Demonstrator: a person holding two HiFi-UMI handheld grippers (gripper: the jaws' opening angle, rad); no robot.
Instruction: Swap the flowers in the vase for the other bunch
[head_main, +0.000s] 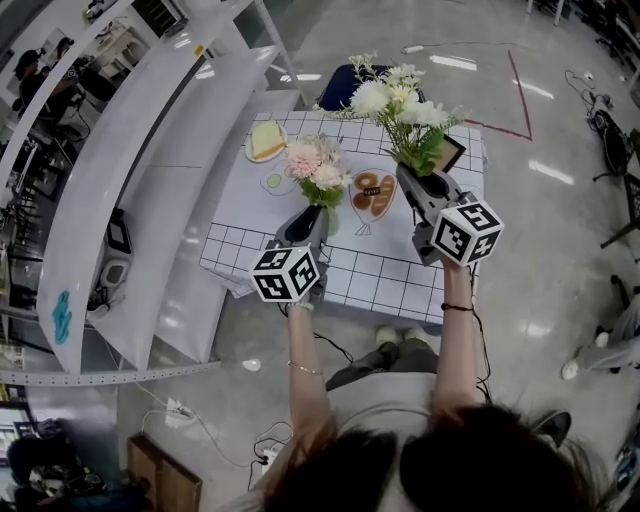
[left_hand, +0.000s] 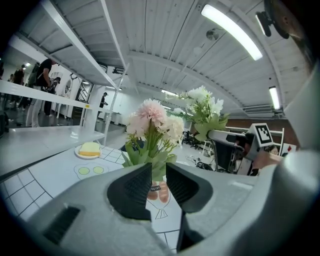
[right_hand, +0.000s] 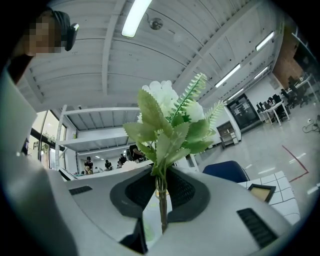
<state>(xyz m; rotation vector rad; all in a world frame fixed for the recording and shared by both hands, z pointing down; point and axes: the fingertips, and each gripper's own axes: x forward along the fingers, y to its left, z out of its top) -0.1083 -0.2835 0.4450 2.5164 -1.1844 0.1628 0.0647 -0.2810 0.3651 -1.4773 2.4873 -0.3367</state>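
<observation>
left tool (left_hand: 158, 175): jaws slightly apart, gripping nothing | pink bunch (left_hand: 152, 120): upright, straight ahead of it, leaves just past its tips | right tool (right_hand: 161, 187): clamped on white bunch (right_hand: 167, 115) stem, upright, right of pink bunch | vase: not made out

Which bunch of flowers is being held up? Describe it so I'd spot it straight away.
Over the table with the checked cloth, find the right-hand tool. The bunch clamped in it has white blooms and ferny green leaves; the neighbouring bunch is pink.

No lettering or numbers can be read anywhere.
</observation>
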